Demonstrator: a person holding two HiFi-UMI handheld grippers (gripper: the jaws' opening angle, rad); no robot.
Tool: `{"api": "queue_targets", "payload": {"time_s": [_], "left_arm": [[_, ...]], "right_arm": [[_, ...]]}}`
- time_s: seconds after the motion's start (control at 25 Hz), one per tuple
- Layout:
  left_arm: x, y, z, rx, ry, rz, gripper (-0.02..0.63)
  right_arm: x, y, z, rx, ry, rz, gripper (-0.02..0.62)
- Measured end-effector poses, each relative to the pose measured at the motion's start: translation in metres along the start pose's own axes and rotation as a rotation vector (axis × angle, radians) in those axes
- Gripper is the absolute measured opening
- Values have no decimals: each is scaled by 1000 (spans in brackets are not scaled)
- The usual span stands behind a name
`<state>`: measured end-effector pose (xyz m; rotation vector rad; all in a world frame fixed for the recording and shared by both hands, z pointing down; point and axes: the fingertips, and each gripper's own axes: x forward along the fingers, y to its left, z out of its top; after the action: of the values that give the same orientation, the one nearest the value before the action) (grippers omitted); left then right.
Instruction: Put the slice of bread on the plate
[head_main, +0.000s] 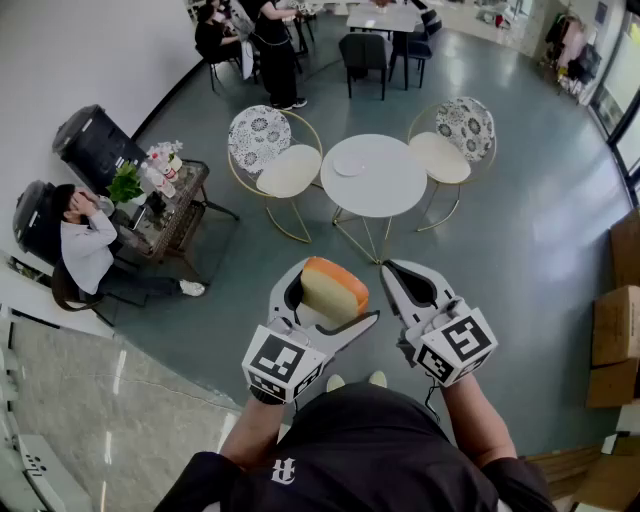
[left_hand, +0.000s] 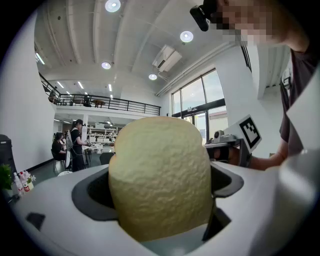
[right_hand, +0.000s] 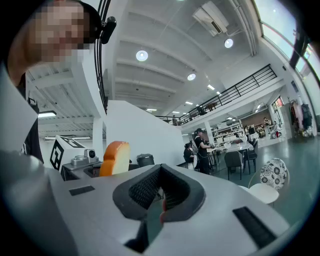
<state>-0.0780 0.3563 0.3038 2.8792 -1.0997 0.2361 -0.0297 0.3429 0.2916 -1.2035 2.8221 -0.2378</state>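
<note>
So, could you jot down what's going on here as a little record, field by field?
left gripper: closed on the slice of bread, which stands upright between its jaws
right gripper: jaws together, nothing in them
plate: lies on the round white table, ahead of the person
bread on plate: not yet, it is held in the air well short of the table

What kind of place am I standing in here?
Likely a cafe-style lounge or office common area: a round white table with two patterned chairs, another dining table beyond, and a railed mezzanine.
</note>
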Motion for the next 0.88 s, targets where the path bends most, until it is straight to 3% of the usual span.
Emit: {"api": "queue_targets", "payload": {"time_s": [0.44, 0.88], "left_arm": [[4, -2, -2, -4, 7, 4, 552], [11, -10, -7, -3, 10, 3, 552]], "right_arm": [[-4, -3, -2, 27, -1, 11, 5], [-20, -17, -6, 83, -51, -35, 6]]}}
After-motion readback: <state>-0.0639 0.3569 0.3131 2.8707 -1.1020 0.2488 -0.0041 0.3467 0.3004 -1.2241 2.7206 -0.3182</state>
